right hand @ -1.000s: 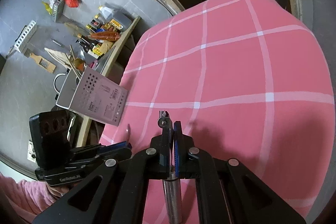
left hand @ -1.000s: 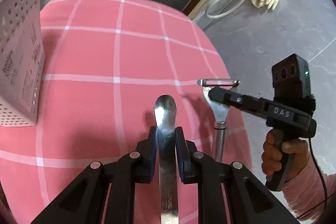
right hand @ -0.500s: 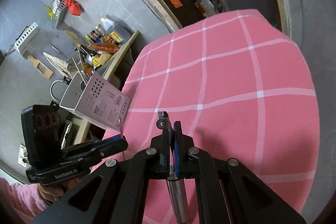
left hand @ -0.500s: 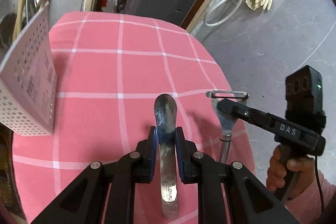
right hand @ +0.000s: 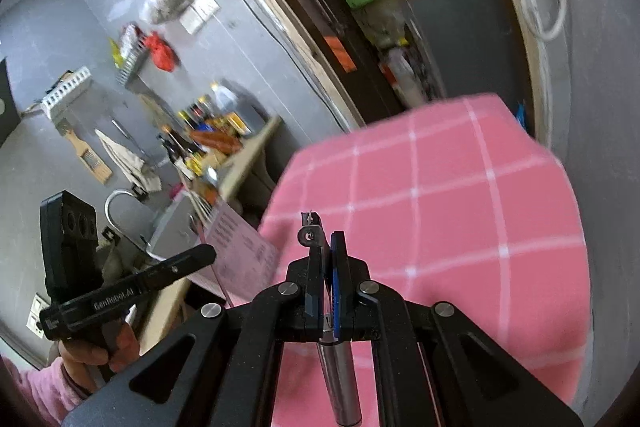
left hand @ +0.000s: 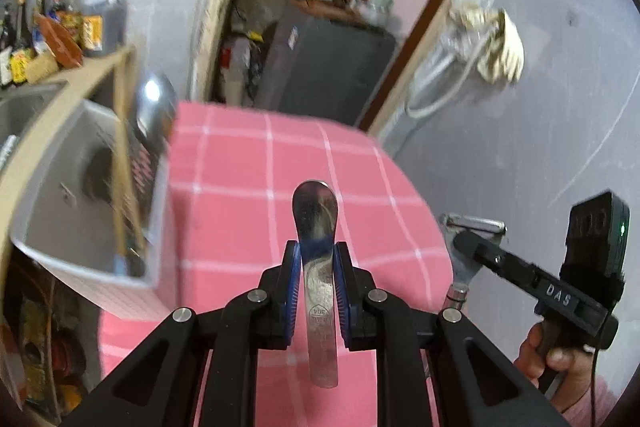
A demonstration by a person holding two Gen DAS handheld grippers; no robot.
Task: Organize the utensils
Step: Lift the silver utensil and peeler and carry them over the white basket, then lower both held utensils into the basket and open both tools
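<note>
My left gripper is shut on a steel spoon, bowl pointing forward, held high above the pink checked table. The white perforated utensil holder stands at the table's left edge, below and left of the spoon, with a ladle and chopsticks inside. My right gripper is shut on a metal peeler, handle hanging down behind the fingers. In the left wrist view the right gripper and peeler show at right. In the right wrist view the left gripper shows at left, near the holder.
A sink and a counter with bottles lie left of the table. A dark cabinet stands behind the table in a doorway. Grey floor lies to the right.
Both grippers have risen well above the table with their utensils. The left gripper's view now looks down into the utensil holder's open top.
</note>
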